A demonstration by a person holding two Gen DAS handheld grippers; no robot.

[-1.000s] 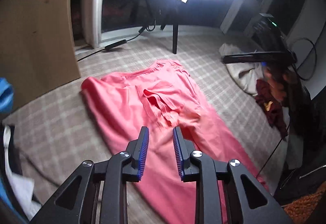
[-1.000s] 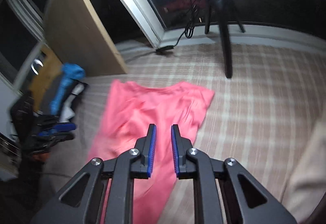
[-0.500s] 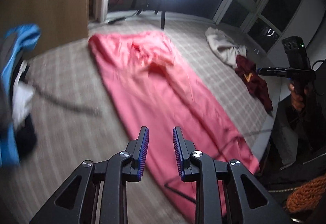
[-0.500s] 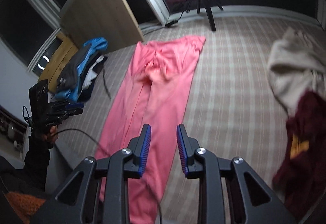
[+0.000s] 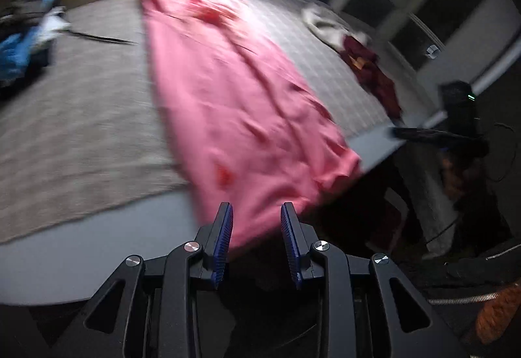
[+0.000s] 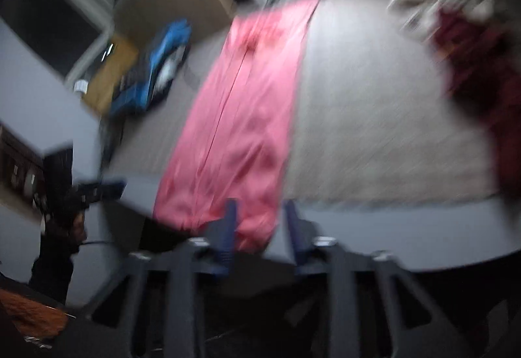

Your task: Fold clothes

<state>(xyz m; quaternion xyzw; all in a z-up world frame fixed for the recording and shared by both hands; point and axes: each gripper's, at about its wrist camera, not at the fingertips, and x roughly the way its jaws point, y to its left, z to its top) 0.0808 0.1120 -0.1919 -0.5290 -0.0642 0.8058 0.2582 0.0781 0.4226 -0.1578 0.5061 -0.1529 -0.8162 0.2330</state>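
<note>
Pink trousers [image 5: 234, 91] lie stretched out lengthwise on a checked blanket, waist far, leg cuffs hanging over the near edge. They also show in the blurred right wrist view [image 6: 241, 117]. My left gripper [image 5: 256, 227] is open and empty, just short of the cuffs, with cloth showing between the fingertips. My right gripper [image 6: 260, 221] is open and empty at the other cuff, at the near edge. The right gripper [image 5: 456, 130] also shows in the left wrist view, off to the right. The left gripper [image 6: 88, 188] shows at the left of the right wrist view.
A checked blanket [image 5: 81, 117] covers the bed. Blue and dark clothes [image 5: 29, 32] lie piled at the left. A cream garment [image 5: 325, 25] and a maroon one [image 5: 374, 71] lie at the right. A ring light and windows stand at the far end.
Both grippers pulled back from over the trousers' waist to the cuff end at the near edge and dropped lower. Their jaws have opened wider. The trousers have stayed put.
</note>
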